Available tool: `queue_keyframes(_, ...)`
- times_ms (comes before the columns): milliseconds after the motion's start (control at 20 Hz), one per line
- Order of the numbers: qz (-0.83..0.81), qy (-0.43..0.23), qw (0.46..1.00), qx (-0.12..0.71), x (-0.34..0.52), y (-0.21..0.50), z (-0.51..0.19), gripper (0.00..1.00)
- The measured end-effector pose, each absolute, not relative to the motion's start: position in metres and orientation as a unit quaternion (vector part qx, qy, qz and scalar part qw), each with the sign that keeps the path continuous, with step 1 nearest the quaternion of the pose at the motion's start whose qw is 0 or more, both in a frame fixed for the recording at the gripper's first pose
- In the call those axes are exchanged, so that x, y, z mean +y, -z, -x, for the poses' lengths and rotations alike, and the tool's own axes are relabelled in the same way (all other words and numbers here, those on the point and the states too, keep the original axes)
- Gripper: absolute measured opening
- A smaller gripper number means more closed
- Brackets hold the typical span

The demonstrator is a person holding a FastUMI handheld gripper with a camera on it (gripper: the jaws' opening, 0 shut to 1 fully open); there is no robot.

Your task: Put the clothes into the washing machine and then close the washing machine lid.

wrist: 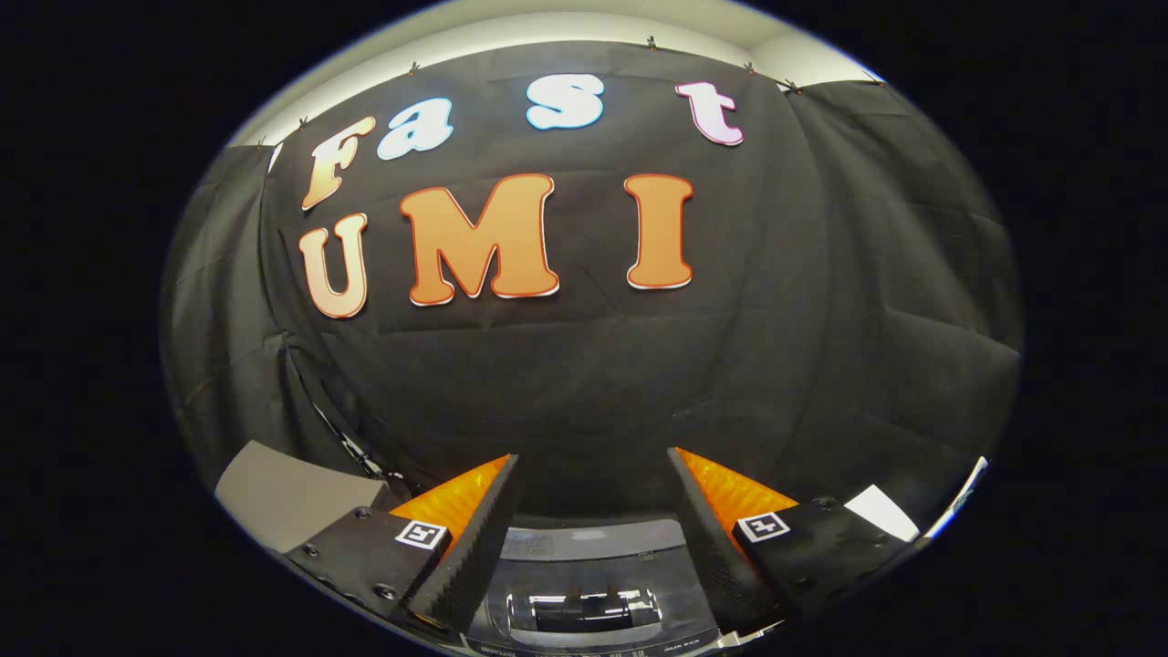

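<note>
Two fingers of the gripper are seen nearest the camera, spread wide apart with nothing held between them. A small square marker is fixed on the left finger and another on the right; their patterns are not writing that can be read.

Beyond the fingers, the booth's black cloth wall is seen, hung in folds and pinned along its top edge under a pale ceiling strip.

Below and between the fingers, the washing machine is seen from above, with its glossy dark lid reflecting light and a grey band along its far edge. Print on the machine is too small to be read.

A grey panel lies beside the left finger, and a white piece beside the right.
</note>
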State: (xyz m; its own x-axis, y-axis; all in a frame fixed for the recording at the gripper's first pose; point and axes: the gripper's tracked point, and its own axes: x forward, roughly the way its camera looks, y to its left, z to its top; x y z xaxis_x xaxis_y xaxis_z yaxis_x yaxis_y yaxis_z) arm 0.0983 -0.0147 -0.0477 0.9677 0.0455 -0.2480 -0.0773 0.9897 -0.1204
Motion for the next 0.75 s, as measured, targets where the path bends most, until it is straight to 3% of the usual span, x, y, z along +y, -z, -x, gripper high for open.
queue_keyframes(350, 0.060, -0.040, 0.994, 0.082, -0.004, -0.001, -0.084, 1.00)
queue_keyframes(750, 0.058, -0.042, 0.994, 0.080, -0.001, -0.004, -0.072, 1.00)
